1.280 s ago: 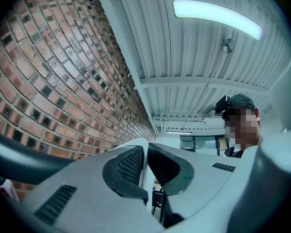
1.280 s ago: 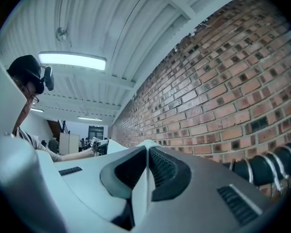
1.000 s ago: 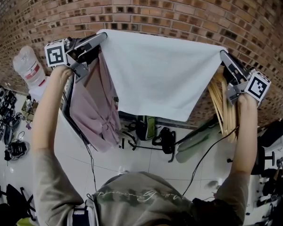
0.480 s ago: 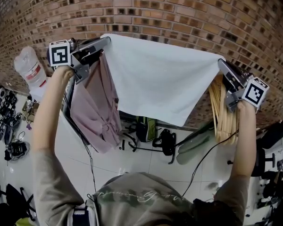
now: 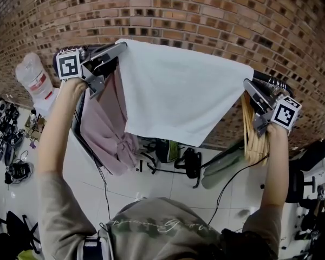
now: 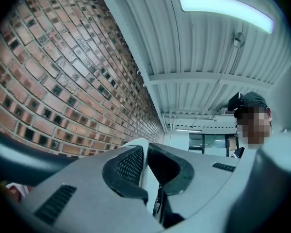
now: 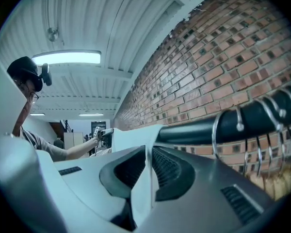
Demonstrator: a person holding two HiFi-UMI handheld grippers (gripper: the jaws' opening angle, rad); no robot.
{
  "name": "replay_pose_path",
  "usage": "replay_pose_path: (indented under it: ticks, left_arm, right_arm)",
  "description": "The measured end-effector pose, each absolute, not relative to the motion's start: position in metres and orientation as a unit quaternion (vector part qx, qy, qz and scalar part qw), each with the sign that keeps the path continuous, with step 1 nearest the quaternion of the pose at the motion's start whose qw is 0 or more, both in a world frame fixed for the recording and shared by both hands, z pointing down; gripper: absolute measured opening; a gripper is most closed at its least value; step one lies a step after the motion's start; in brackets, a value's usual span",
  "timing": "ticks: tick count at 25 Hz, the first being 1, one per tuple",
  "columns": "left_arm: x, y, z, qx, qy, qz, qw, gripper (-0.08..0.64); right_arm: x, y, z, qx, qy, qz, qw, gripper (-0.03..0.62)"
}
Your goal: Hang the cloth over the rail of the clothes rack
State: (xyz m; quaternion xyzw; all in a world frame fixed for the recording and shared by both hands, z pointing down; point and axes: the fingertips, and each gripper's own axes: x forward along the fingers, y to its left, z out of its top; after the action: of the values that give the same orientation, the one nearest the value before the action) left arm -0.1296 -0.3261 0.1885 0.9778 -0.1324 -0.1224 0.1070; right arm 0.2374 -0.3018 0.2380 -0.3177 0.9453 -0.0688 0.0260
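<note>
We see a white rectangular cloth (image 5: pixel 181 91) stretched wide and held high in front of a red brick wall (image 5: pixel 206 15). Each of its top corners is pinched in a hand-held gripper.

The left hand-held gripper (image 5: pixel 121 46) has its jaws almost together, clamped on the cloth's top left corner. In the left gripper view, a thin white edge of fabric (image 6: pixel 142 152) stands between the black ribbed pads (image 6: pixel 128 166). The right hand-held gripper (image 5: pixel 248 85) sits a little lower. Its jaws are likewise nearly closed on the top right corner, with the fabric rising in a fold between the pads.

In the right gripper view, the dark round rail (image 7: pixel 199 127) of the clothes rack runs just beside that fold. We cannot tell whether cloth and rail touch.

The cloth's top edge runs taut from gripper to gripper, sloping down to the right. Its bottom edge hangs free, well above the white tiled floor (image 5: pixel 151 191).

On the left, a pink garment (image 5: pixel 105 126) hangs close behind the cloth's left edge. On the right, a bunch of pale wooden hangers (image 5: pixel 254 131) hangs just beside its right edge, their metal hooks (image 7: pixel 264 125) looped over the rail. The stretch between garment and hangers lies behind the cloth.
</note>
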Motion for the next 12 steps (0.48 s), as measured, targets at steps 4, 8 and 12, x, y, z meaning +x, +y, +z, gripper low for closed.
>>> replay_pose_path:
  ticks: [4, 8, 12]
  left_arm:
    - [-0.132, -0.326, 0.188, 0.976, -0.132, -0.133, 0.111, 0.025]
    - [-0.129, -0.326, 0.19, 0.976, -0.13, -0.126, 0.118, 0.025]
    - [-0.127, -0.326, 0.19, 0.978, -0.129, -0.118, 0.111, 0.025]
  right_arm:
    - [0.238, -0.303, 0.258, -0.322, 0.943, -0.076, 0.015, 0.029]
    - [0.233, -0.296, 0.276, -0.315, 0.946, -0.083, 0.002, 0.032]
    - [0.228, -0.298, 0.303, -0.325, 0.942, -0.072, -0.05, 0.075]
